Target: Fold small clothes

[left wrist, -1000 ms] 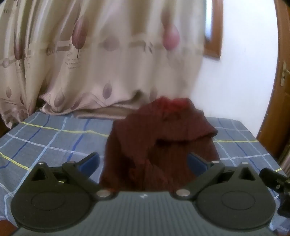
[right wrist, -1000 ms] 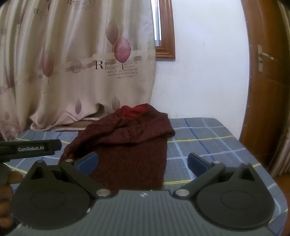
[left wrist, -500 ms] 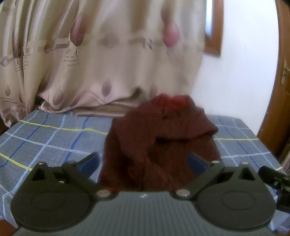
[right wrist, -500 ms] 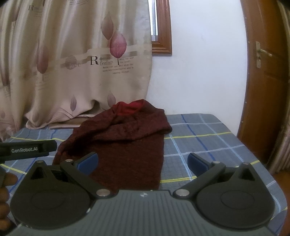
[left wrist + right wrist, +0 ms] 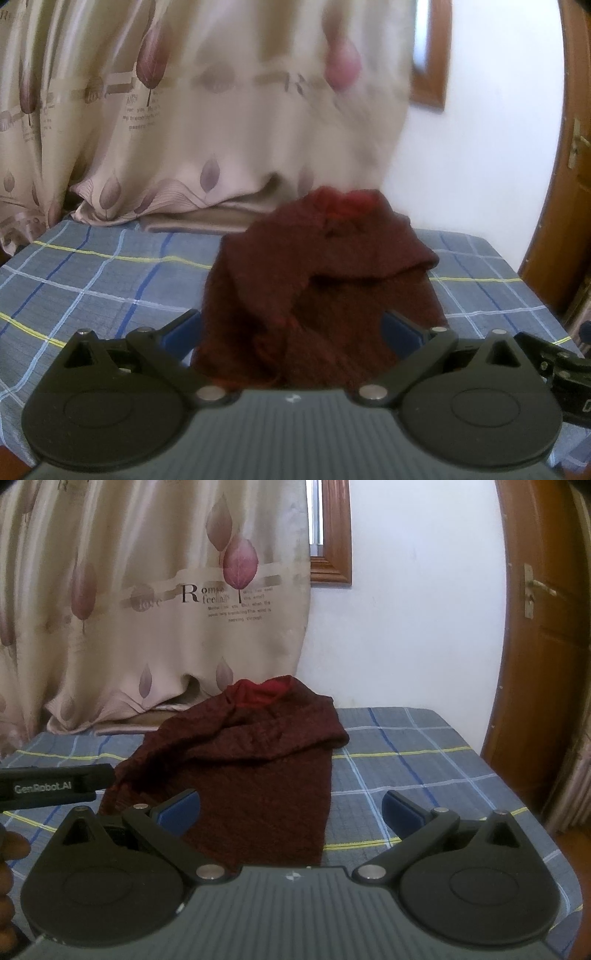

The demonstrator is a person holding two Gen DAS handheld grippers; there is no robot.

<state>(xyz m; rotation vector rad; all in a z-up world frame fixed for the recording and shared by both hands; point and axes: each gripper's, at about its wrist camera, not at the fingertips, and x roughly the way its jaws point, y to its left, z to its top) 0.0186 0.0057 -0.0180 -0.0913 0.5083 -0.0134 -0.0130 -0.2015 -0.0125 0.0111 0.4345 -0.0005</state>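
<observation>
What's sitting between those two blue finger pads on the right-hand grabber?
In the right wrist view, the right gripper stands open. Between its blue pads lie the near end of the dark red garment and a strip of the plaid bedcover.

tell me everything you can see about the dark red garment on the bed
The garment is dark maroon, with a knit-like textured look and a brighter red lining showing at its far opening. It lies loosely on the blue checked bedsheet, not neatly folded: the upper part is bunched and draped across the flatter lower part, with a rounded fold sticking out to the right. Its far end lies by the curtain hem. Neither hand-held gripper holds it.
</observation>
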